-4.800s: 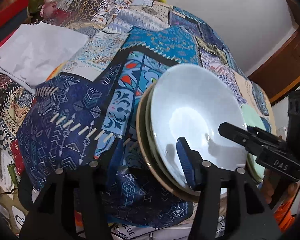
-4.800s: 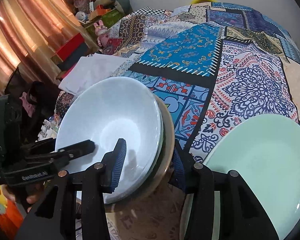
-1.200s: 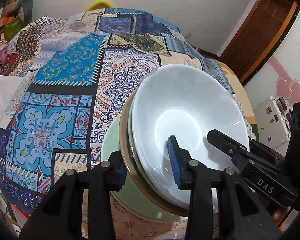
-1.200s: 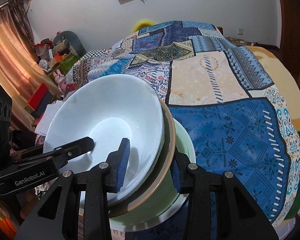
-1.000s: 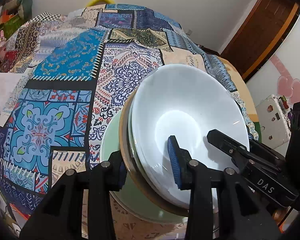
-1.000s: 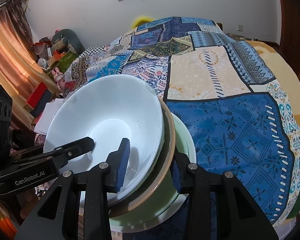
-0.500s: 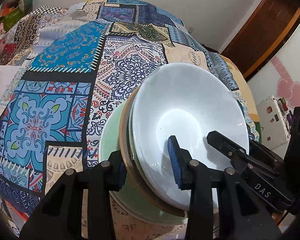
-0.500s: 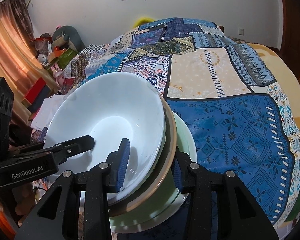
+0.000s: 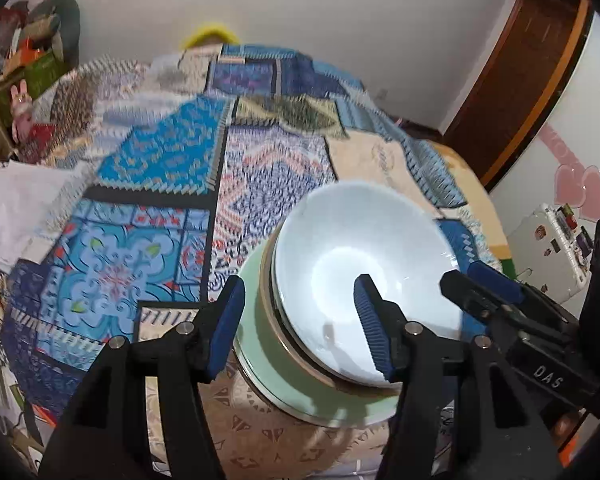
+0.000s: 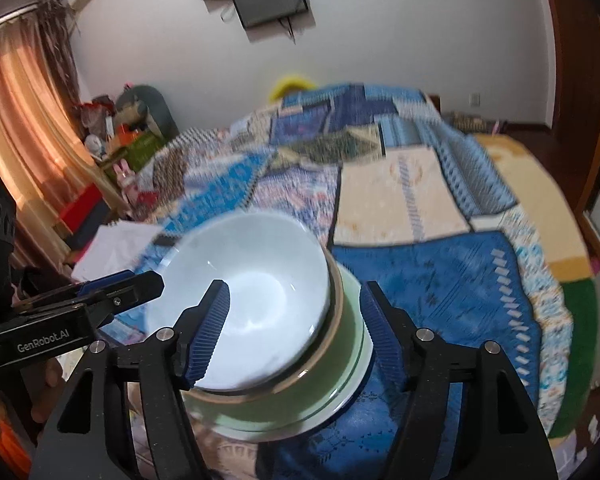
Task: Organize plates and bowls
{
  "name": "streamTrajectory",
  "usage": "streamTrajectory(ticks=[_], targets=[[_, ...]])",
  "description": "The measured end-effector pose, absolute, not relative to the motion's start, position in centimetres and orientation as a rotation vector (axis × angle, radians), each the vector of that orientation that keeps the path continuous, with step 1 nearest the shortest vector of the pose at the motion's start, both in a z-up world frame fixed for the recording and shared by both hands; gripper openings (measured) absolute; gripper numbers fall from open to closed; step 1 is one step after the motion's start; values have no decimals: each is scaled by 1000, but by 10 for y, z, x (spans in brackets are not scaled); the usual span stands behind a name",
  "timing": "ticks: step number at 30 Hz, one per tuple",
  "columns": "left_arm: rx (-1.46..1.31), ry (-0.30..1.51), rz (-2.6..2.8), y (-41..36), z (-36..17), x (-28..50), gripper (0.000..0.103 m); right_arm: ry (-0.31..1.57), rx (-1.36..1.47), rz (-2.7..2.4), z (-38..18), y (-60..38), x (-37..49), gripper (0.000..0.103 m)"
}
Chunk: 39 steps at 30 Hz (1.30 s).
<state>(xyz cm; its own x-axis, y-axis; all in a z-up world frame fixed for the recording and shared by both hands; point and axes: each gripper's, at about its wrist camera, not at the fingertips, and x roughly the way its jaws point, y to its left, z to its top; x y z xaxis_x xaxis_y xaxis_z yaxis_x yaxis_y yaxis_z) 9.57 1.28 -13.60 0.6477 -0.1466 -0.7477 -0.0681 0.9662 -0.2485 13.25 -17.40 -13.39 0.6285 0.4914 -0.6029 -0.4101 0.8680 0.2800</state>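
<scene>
the stack sits low in the middle of both views, on the patchwork blanket [image 9: 160,208] of the bed: a white bowl [image 9: 364,276] on top, a tan-rimmed dish [image 10: 300,376] under it, and a pale green plate [image 9: 260,360] at the bottom. the left hand-held gripper [image 9: 300,324] is opening, and its blue pads are off the rims. the right hand-held gripper [image 10: 296,328] is opening too, holding nothing. these dishes look hard, smooth and slippery, and they could break. i think the stack is heavy, so take it by the rims on both sides.
</scene>
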Motion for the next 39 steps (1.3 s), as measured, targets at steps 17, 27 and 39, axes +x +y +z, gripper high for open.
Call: streamTrajectory(ticks=[17,27,39], targets=[[-153,384,-65,2,-7,-16,81,350,67,549,-41,-183,44,86],[-113,265,-46,2,9,-52,98,243,47,530,-30,-180,22,103],[-68,229,-24,-1,3,-69,103,246,66,519,-34,-181,18,103]])
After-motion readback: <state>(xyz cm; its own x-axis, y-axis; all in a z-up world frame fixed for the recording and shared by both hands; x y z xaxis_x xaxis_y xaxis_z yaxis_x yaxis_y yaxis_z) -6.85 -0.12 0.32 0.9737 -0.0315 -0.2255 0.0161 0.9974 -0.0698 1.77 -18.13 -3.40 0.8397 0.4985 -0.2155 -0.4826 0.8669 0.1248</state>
